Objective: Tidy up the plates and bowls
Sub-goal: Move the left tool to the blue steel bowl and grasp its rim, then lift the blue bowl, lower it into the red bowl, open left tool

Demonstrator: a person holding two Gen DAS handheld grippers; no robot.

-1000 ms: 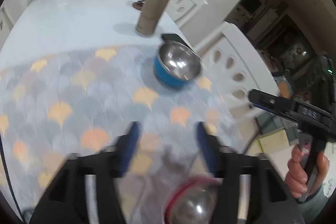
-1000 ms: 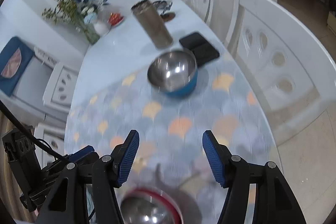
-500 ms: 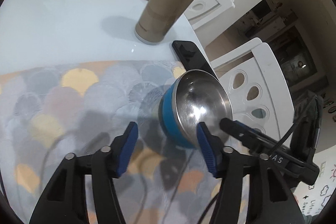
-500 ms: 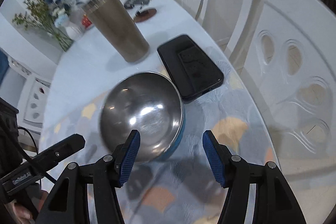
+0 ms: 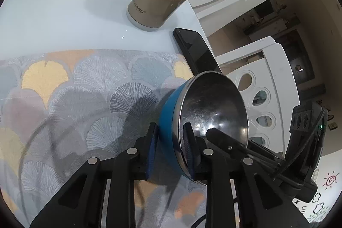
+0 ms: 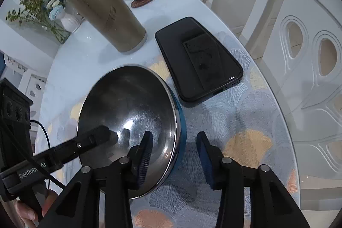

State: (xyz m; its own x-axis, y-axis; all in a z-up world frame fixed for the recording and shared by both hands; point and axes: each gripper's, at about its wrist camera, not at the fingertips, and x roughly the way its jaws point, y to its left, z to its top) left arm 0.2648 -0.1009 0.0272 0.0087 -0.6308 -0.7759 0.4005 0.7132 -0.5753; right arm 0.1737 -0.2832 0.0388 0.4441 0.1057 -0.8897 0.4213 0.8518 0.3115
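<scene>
Both grippers close in on the bowl

Left gripper [image 5: 170,142] has just been closing and now pinches the bowl [image 5: 210,108] rim at lower centre. Right gripper [image 6: 174,155], also narrowing, straddles the opposite rim [image 6: 177,121], outer pad apart. Bowl: steel inside, blue outside, tilted.

Bowl [image 6: 128,112] glossy steel inside, blue outside; placemat [image 5: 96,99] seemingly woven cloth

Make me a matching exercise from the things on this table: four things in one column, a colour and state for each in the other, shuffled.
Things:
1. bowl
2. phone
3. tumbler
4. vase

Descriptions:
A. black, lying flat
B. tan, standing on its base
C. blue outside, steel inside
D. white, holding flowers

Pairs: 1-C, 2-A, 3-B, 4-D
</scene>
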